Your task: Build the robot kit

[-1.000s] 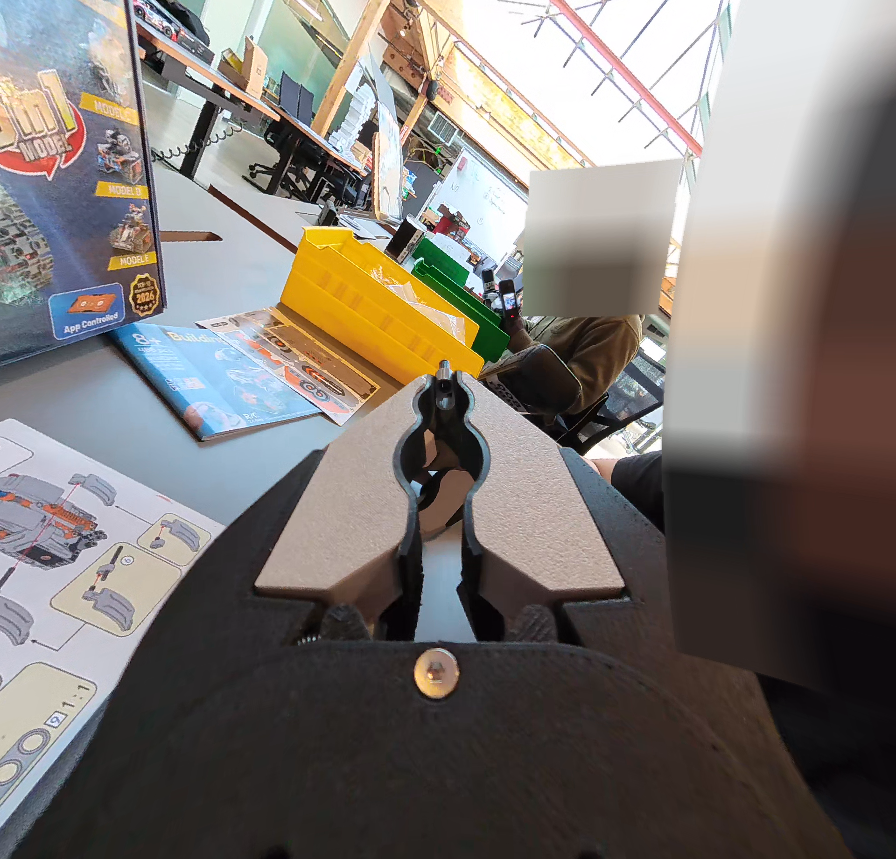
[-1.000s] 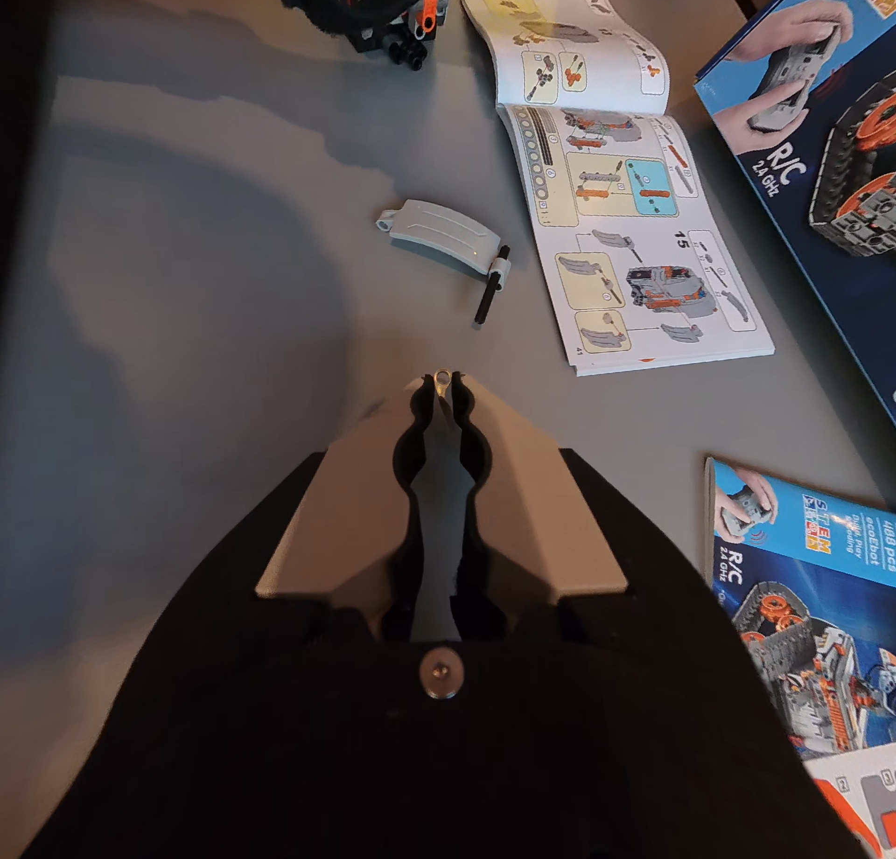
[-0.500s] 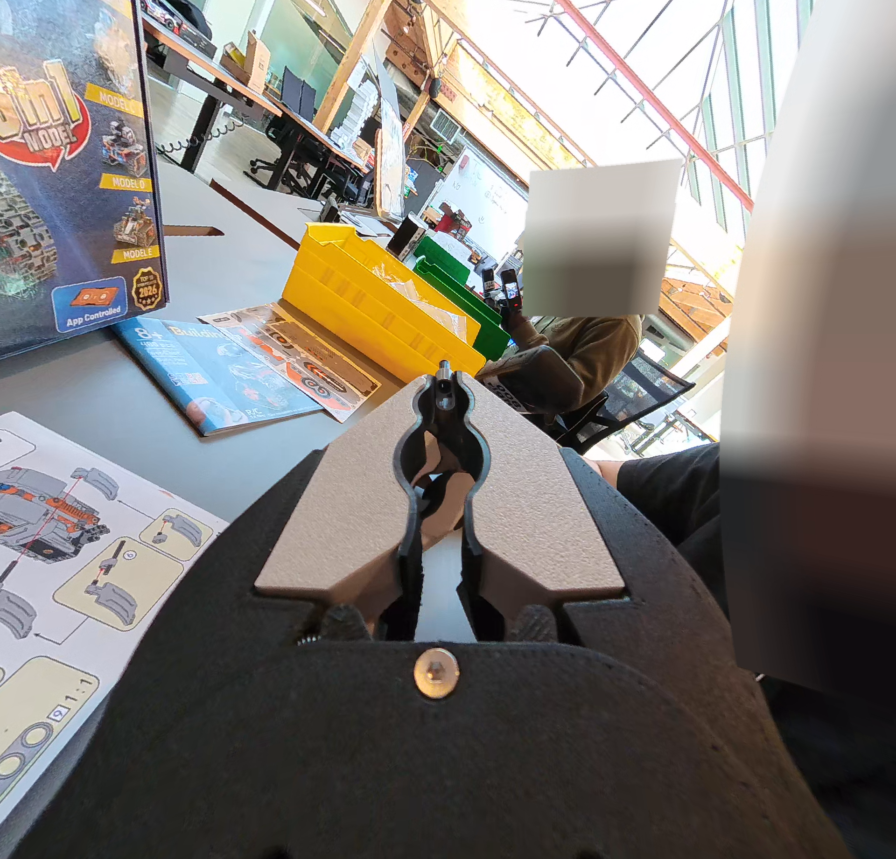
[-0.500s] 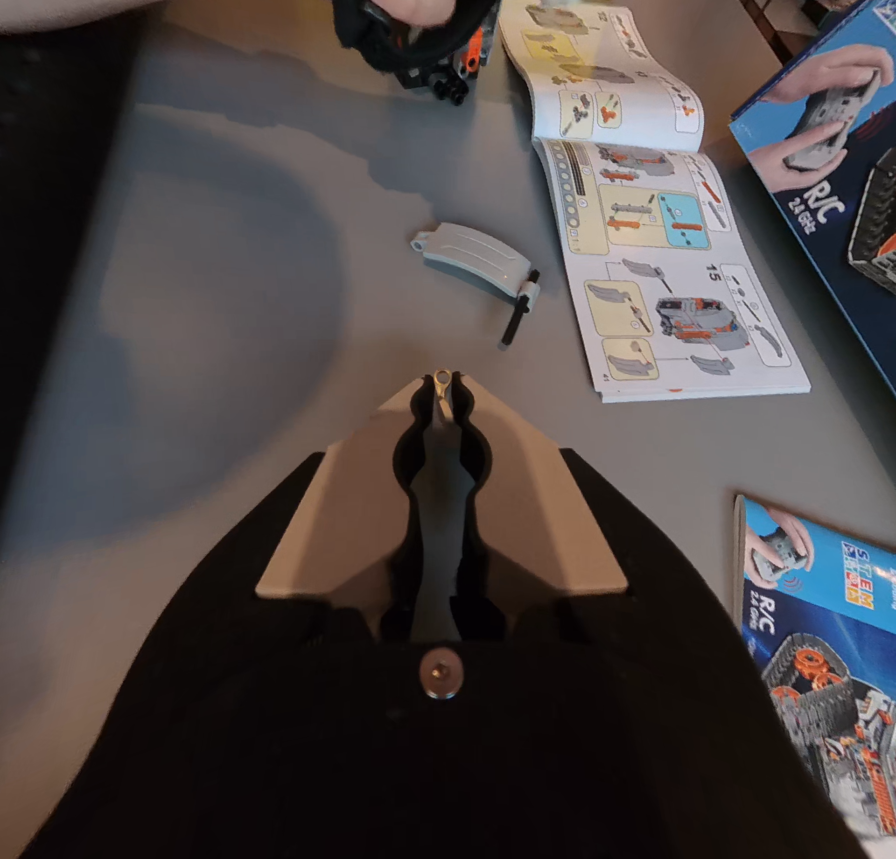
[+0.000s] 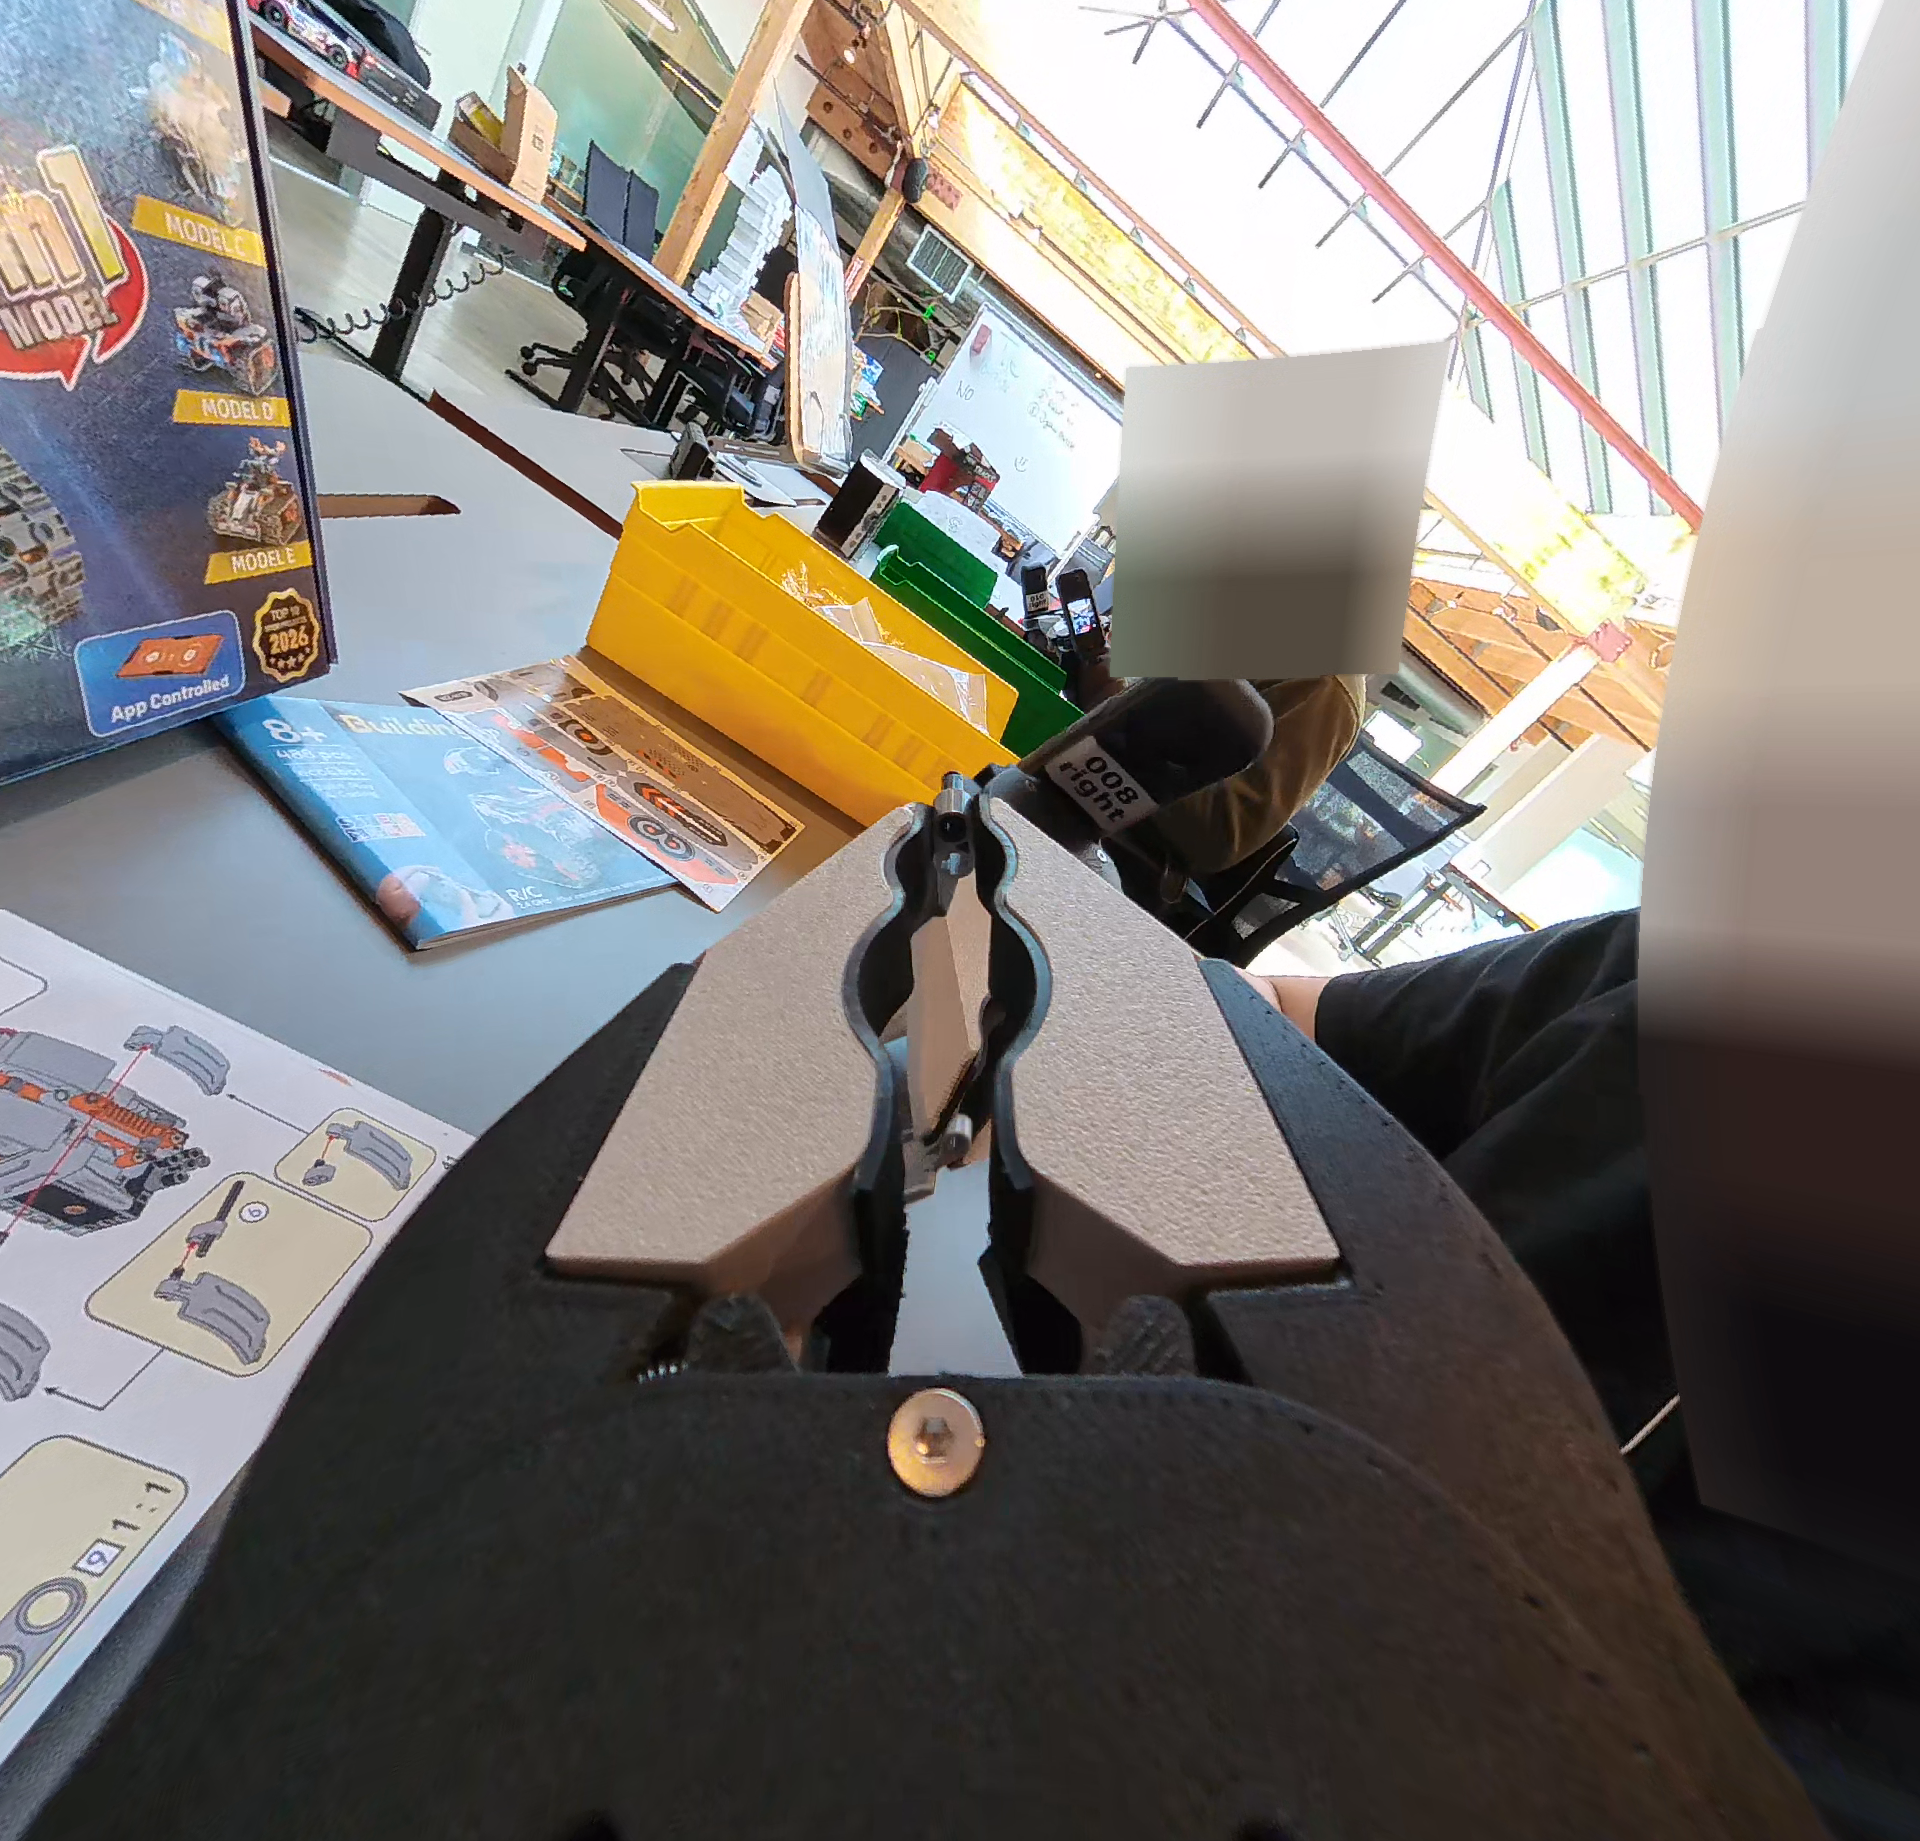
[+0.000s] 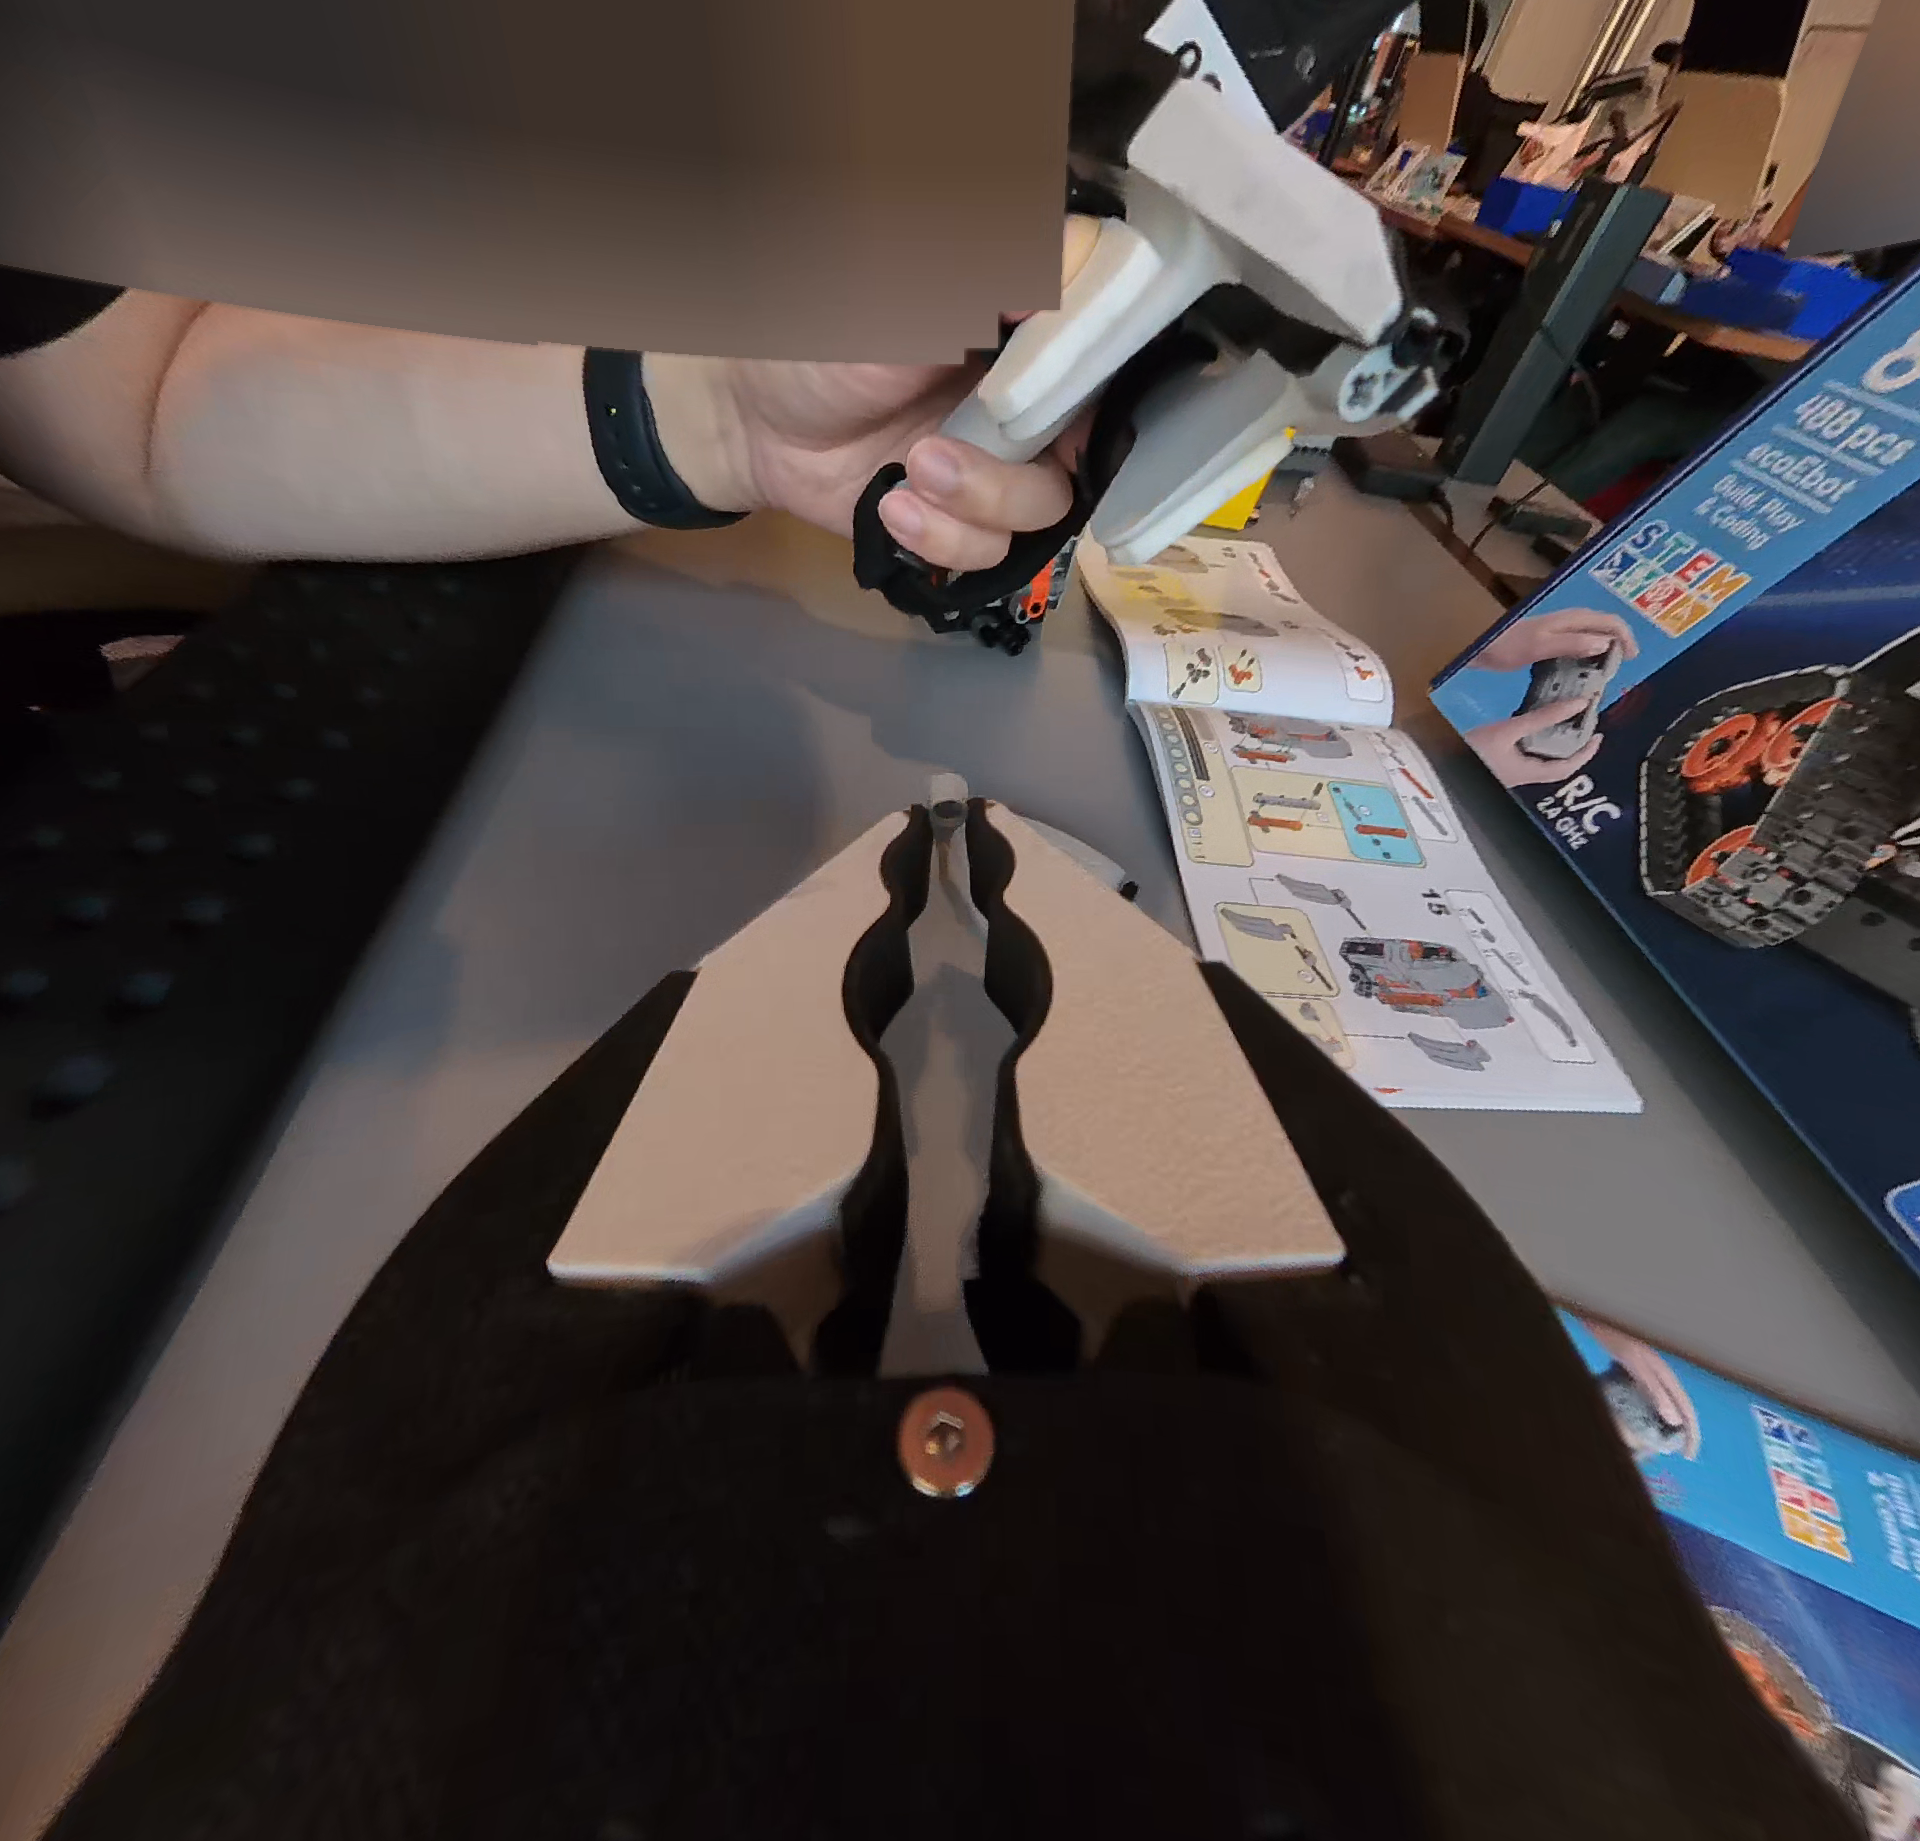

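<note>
My left gripper [image 5: 951,830] is shut on a light grey building piece [image 5: 940,1012] with a black pin at its tip. It also shows in the right wrist view [image 6: 1403,357], raised above the table in a person's hand [image 6: 935,482]. My right gripper [image 6: 948,820] is shut on a small grey connector [image 6: 948,804] and sits low over the grey table. A grey curved panel [image 6: 1081,856] with a black axle lies just behind its right finger, mostly hidden. A black and orange part-built model [image 6: 997,607] stands under the hand.
An open instruction booklet [image 6: 1351,856] lies right of the panel, with a blue toy box [image 6: 1714,752] beyond it. A blue booklet [image 5: 436,815], a sticker sheet [image 5: 623,783], a yellow bin [image 5: 790,648] and a green bin [image 5: 966,607] lie farther off. A dark dotted surface [image 6: 156,856] borders the table's left edge. One gripper's finger ends stand about 9 cm off the other's.
My right gripper has moved forward and tilted up, so the curved panel is now at its tips and the hand with the left gripper has come into view. The left gripper has shifted slightly.
</note>
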Demonstrator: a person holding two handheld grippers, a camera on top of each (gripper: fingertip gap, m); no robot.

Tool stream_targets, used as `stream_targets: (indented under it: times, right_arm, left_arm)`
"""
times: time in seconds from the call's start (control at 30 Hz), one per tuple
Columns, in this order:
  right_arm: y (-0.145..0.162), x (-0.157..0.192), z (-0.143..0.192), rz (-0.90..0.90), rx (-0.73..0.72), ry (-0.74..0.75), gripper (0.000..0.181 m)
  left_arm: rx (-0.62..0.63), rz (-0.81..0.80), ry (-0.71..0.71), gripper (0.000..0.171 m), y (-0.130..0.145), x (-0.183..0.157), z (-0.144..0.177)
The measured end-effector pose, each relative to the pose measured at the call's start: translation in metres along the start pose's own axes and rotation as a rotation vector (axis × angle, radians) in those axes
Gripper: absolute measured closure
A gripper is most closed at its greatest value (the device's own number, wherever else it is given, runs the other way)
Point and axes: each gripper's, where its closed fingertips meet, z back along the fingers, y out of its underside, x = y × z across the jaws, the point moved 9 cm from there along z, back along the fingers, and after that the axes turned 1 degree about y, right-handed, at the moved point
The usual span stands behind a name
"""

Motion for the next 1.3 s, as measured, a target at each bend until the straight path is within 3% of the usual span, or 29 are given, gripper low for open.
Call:
stream_targets:
  times: [0.17,0.33,0.63,0.8,1.0,1.13,1.23,1.3]
  right_arm:
    - [-0.004,0.003,0.0,0.119,0.041,0.085,0.177]
    - [-0.001,0.007,-0.004,0.242,0.19,0.199,0.176]
    - [0.002,0.007,-0.007,0.2,0.192,0.134,0.177]
    - [0.019,0.008,-0.013,0.19,0.312,0.064,0.177]
    - [0.034,0.009,-0.019,0.05,0.391,-0.025,0.174]
    - [0.025,0.006,-0.016,-0.164,0.263,-0.109,0.159]
    - [0.021,-0.017,-0.017,-0.38,0.163,0.025,0.162]
    - [0.026,-0.03,-0.025,-0.486,0.196,0.146,0.162]
  left_arm:
    - [0.001,0.005,0.001,0.167,0.0,0.001,0.0]
    - [0.01,0.01,-0.001,0.167,0.002,0.002,-0.002]
    - [0.012,0.022,-0.012,0.167,0.003,0.007,-0.001]
    - [0.005,0.035,-0.017,0.167,0.003,0.008,0.0]
    - [0.002,0.039,-0.011,0.168,0.002,0.007,0.001]
    - [-0.019,0.053,0.0,0.167,-0.001,0.006,0.003]
    - [-0.032,0.046,0.004,0.167,-0.003,0.004,0.005]
    - [-0.041,0.037,0.003,0.167,-0.005,0.002,0.007]
